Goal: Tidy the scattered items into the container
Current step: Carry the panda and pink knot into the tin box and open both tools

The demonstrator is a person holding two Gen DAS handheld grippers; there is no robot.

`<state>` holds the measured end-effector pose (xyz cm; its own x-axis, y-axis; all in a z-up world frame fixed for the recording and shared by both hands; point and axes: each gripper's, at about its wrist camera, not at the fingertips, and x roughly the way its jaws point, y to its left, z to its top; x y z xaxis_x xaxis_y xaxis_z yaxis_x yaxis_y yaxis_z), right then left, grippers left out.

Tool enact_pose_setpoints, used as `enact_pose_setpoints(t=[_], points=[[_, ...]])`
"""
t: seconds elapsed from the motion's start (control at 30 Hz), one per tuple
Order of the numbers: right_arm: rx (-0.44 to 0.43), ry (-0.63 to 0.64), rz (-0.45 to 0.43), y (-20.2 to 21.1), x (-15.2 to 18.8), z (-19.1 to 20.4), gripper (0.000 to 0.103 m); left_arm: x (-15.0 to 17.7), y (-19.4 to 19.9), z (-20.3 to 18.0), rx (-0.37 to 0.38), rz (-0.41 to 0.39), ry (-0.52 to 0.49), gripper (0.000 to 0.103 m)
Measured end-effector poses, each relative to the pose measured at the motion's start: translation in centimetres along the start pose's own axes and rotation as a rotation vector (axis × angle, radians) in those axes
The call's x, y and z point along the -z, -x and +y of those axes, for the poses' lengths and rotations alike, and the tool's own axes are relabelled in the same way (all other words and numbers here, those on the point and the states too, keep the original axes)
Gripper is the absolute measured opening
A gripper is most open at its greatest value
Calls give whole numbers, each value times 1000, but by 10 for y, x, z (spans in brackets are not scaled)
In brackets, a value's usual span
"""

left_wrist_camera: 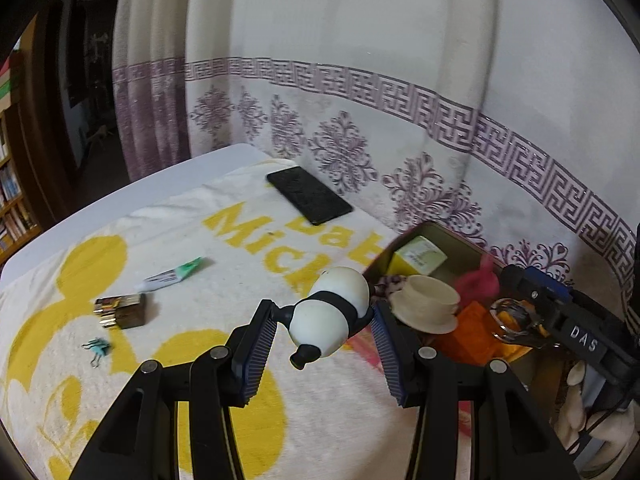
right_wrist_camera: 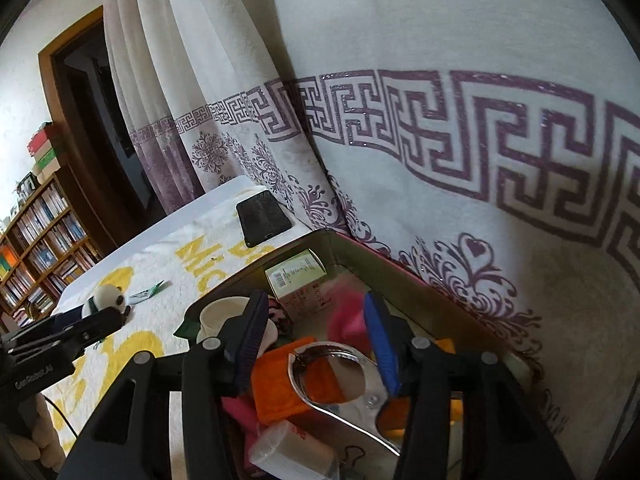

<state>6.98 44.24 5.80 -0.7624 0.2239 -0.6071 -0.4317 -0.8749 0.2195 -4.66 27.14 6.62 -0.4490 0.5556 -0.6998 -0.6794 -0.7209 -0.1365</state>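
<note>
From the left wrist, the left tool [left_wrist_camera: 324, 320] held a panda figurine [left_wrist_camera: 330, 314] between its blue pads, lifted clear of the towel-covered desk [left_wrist_camera: 224, 364] and close to the near edge of the tin container [left_wrist_camera: 452, 236]. The tin already carried a pale box [left_wrist_camera: 422, 256], a cream cup [left_wrist_camera: 428, 300] and an orange block [left_wrist_camera: 472, 332]. A small tube [left_wrist_camera: 172, 274], a stack of staples [left_wrist_camera: 122, 310], a teal binder clip [left_wrist_camera: 98, 348] and a black phone [left_wrist_camera: 308, 194] lay scattered on the towel, well apart from the tin. The step in hand seemed to be carrying the panda over to the tin.

From the right wrist, the right tool [right_wrist_camera: 316, 340] hung over the container [right_wrist_camera: 400, 272] with its jaws apart and nothing pinched between them; a metal tool with ring handles [right_wrist_camera: 340, 384] lay in the tin just under them, apparently just dropped. The panda [right_wrist_camera: 108, 298] appeared at the left, held off the desk.

Next, the left tool would likely need to pass over the rim and open above a free spot, while the right one cleared out to make room.
</note>
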Motion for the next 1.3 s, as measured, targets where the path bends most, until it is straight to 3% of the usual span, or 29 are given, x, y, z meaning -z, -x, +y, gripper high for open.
enact_pose_setpoints(t=[0.4, 0.63, 0.67, 0.7, 0.73, 1.3], points=[[11, 42, -51, 23, 21, -8, 55, -21, -24, -57, 77, 23, -82, 51], [29, 57, -82, 33, 24, -13, 58, -36, -41, -97, 163, 39, -135, 51], [26, 55, -84, 33, 24, -14, 58, -37, -44, -100, 166, 47, -138, 53], [24, 54, -85, 34, 24, -15, 58, -38, -46, -102, 162, 52, -135, 65], [23, 54, -85, 34, 24, -15, 58, -38, -47, -102, 151, 51, -125, 76], [-25, 80, -81, 38, 26, 13, 61, -27, -33, -40, 59, 25, 2, 77]])
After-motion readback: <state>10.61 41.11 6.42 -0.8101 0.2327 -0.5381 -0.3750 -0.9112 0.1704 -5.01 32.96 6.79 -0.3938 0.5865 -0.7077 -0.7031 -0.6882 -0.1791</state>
